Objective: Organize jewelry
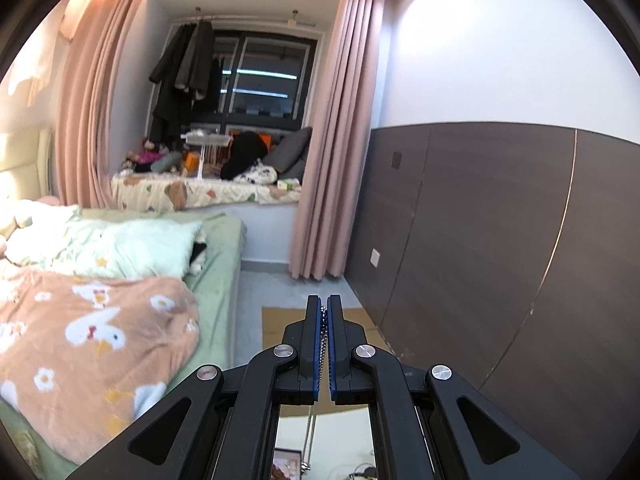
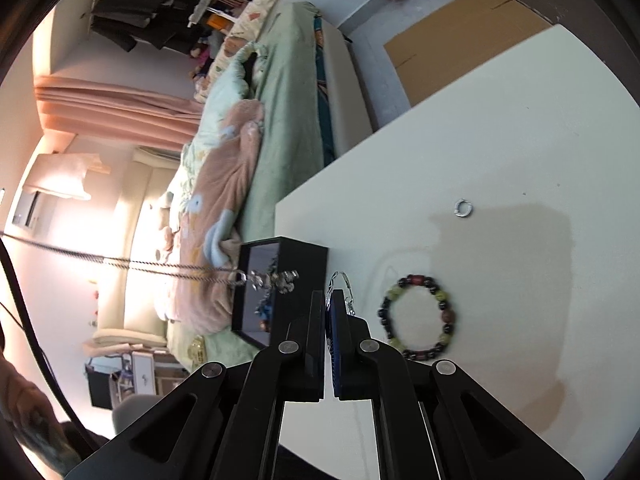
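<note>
My left gripper (image 1: 324, 300) is shut on a silver chain necklace (image 1: 309, 436) that hangs down below the fingers, held high above the white table (image 1: 360, 432). In the right wrist view the same chain (image 2: 160, 266) stretches in from the left, its silver pendant (image 2: 276, 278) dangling over an open black jewelry box (image 2: 304, 258). My right gripper (image 2: 329, 294) is shut on an earring hook (image 2: 342, 280) beside the box. A beaded bracelet (image 2: 418, 316) and a small silver ring (image 2: 463, 208) lie on the table (image 2: 500, 120).
A bed with green sheet and pink blanket (image 1: 100, 332) stands left of the table. A brown panelled wall (image 1: 500, 240) is on the right. Flat cardboard (image 2: 460, 28) lies on the floor beyond the table edge.
</note>
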The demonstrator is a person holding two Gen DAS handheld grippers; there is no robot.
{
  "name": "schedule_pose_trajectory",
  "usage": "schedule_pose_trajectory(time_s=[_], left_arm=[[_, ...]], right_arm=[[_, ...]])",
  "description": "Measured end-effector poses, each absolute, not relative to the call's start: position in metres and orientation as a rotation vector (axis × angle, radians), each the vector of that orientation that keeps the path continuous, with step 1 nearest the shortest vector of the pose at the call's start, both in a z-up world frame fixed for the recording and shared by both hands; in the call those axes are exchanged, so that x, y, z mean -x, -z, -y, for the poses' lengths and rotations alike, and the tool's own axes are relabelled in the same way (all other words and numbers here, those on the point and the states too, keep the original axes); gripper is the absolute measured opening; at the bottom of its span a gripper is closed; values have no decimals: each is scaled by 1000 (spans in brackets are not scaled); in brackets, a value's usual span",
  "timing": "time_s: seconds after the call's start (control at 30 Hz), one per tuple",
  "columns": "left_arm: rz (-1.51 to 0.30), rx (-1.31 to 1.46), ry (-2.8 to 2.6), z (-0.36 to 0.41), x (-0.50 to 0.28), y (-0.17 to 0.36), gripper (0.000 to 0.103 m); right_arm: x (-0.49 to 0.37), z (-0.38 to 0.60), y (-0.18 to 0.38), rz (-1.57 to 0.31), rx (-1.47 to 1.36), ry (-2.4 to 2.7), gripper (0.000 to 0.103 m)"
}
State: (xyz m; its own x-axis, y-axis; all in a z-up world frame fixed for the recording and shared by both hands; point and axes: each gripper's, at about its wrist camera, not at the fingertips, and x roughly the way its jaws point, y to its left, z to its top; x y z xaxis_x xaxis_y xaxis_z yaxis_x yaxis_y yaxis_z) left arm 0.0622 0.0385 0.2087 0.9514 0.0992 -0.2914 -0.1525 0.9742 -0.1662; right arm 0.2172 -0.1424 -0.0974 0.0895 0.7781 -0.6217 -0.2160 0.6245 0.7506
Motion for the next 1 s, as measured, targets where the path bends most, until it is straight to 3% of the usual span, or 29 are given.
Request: schedule_pose_trajectory(time_s=[0.77,1.0], left_arm=[[-297,212,-161,-65,-74,-204,2],[-344,256,-137,-76,-84,-177,2]], right_arm=[[-194,97,77,-1233,-446,-897,4],[-192,91,76,-1218,-453,-906,5]])
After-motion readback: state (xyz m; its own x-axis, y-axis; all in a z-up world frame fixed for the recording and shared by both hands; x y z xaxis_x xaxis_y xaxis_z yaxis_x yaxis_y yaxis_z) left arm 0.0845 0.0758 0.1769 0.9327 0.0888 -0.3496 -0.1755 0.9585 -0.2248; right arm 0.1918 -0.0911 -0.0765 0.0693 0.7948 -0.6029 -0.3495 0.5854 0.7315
